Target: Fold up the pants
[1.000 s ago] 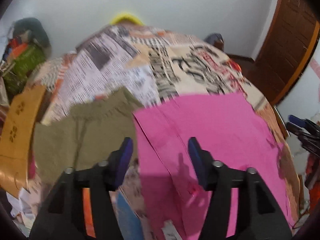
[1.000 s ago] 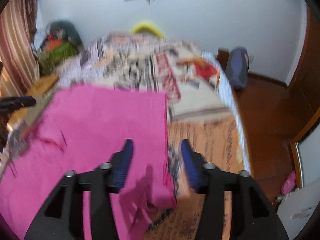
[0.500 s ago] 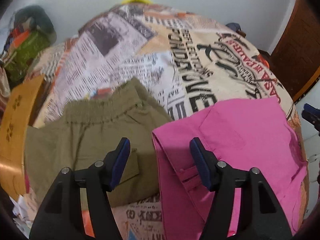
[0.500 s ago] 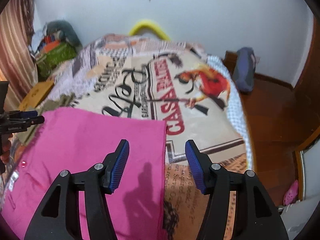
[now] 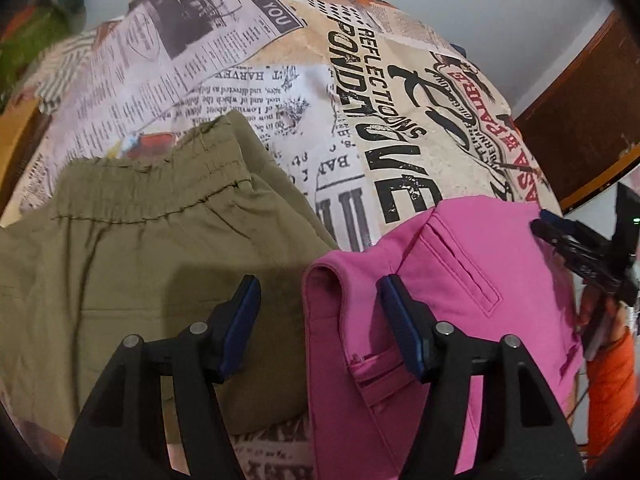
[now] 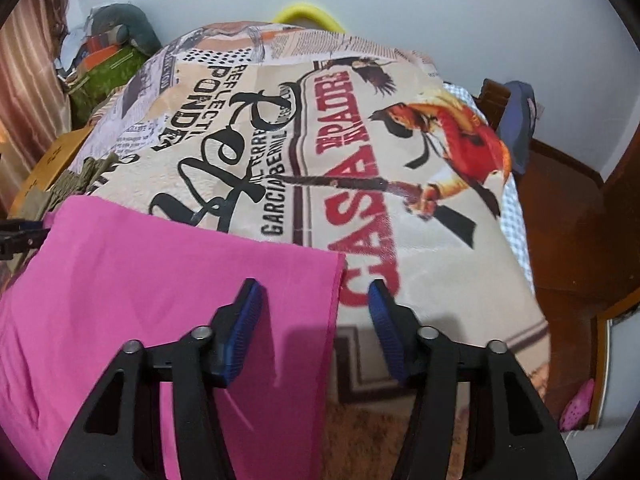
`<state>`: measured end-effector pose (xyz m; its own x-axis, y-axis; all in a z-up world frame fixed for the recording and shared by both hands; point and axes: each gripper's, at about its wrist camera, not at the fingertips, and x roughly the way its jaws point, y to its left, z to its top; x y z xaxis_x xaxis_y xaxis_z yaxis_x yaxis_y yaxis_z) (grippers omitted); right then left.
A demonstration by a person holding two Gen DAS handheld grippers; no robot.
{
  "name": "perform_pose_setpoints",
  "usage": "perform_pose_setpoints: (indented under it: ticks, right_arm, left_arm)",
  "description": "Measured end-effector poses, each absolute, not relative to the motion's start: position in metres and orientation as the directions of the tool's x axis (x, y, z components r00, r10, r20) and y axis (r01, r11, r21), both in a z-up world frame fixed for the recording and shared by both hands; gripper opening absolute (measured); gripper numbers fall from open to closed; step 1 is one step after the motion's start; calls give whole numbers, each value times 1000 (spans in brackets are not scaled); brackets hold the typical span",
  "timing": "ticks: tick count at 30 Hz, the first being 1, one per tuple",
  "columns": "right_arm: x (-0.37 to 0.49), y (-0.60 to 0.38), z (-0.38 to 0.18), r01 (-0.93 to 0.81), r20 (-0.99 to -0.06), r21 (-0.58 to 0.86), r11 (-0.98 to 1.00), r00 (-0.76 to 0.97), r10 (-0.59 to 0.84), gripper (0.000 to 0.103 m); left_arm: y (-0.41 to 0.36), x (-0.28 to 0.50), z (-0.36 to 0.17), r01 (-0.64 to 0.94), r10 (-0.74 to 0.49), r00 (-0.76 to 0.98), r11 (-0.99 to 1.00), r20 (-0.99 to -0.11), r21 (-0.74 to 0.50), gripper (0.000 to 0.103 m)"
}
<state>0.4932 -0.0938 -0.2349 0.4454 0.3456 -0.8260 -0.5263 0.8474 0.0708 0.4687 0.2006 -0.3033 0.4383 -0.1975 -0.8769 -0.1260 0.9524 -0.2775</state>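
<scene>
Pink pants (image 5: 472,280) lie flat on the printed bedspread (image 5: 360,100), their pocket side facing up. My left gripper (image 5: 320,304) hovers just over their folded left edge, which runs between the fingers with the pads clear of it; its jaws are closing slightly. In the right wrist view the pink pants (image 6: 160,280) fill the lower left. My right gripper (image 6: 312,300) straddles their right edge, its jaws closing, the pads not touching the cloth. Each gripper shows in the other's view: right gripper (image 5: 568,240), left gripper (image 6: 20,236).
Folded olive pants (image 5: 140,260) lie just left of the pink pair. A person's orange sleeve (image 5: 612,380) is at the right. Bags (image 6: 104,56) and a cardboard box (image 6: 56,156) stand left of the bed; wooden floor (image 6: 568,220) and a blue bag (image 6: 520,120) lie to the right.
Both grippers have sunk toward the bed and moved in over the pink pants' two side edges. The right gripper's jaws have narrowed.
</scene>
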Motion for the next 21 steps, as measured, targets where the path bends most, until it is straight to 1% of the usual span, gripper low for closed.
perform_pose_setpoints:
  ticks: [1,2,3,4,5,6,7,9,10,11,13,14,21]
  right_arm:
    - [494,-92,-235,-529,-824,72,846,446,349,41]
    - [495,-90,-235,-539,-821,90,838,436,368,36]
    - [497,-87,-236,-545,-823,103,832,423,379,24]
    - [498,-85,-237,-543,-824,104,834,422,378,16]
    - [499,-83,-238,-540,-825,100,836,425,373,10]
    - [498,-80,-238,-538,-824,92,838,431,367,8]
    - [497,-78,-238,-538,-823,79,839,440,359,7]
    - [496,-76,-236,-534,-819,61,843,456,348,6]
    - [496,-76,-236,-531,-817,54,846,464,343,5]
    - [496,-76,-235,-528,-814,48,848,471,339,5]
    - [494,-77,-232,-528,-810,38,849,481,336,4]
    - [493,-78,-230,-523,-805,33,851,491,333,4]
    - [492,-87,-200,-491,-756,58,869,547,360,3]
  left_arm:
    - [201,469,-304,-121,-213,439,949,-873,-292,54]
    - [200,469,-304,-116,-220,441,947,-870,-298,53]
    - [199,469,-304,-112,-218,444,949,-869,-295,52]
    - [198,470,-304,-106,-218,446,950,-868,-293,50]
    - [196,471,-303,-97,-213,448,954,-868,-284,47]
    - [194,471,-302,-89,-207,451,958,-868,-274,46]
    - [194,471,-301,-82,-204,453,960,-868,-269,41]
    - [189,472,-298,-77,-171,459,970,-872,-230,38]
    - [186,472,-297,-75,-156,463,974,-873,-213,34]
    - [186,472,-296,-72,-148,469,976,-871,-205,22]
    - [186,472,-292,-83,-117,479,981,-870,-178,15]
    - [187,472,-290,-89,-117,482,979,-868,-181,13]
    - [188,468,-273,-100,-82,502,983,-861,-152,9]
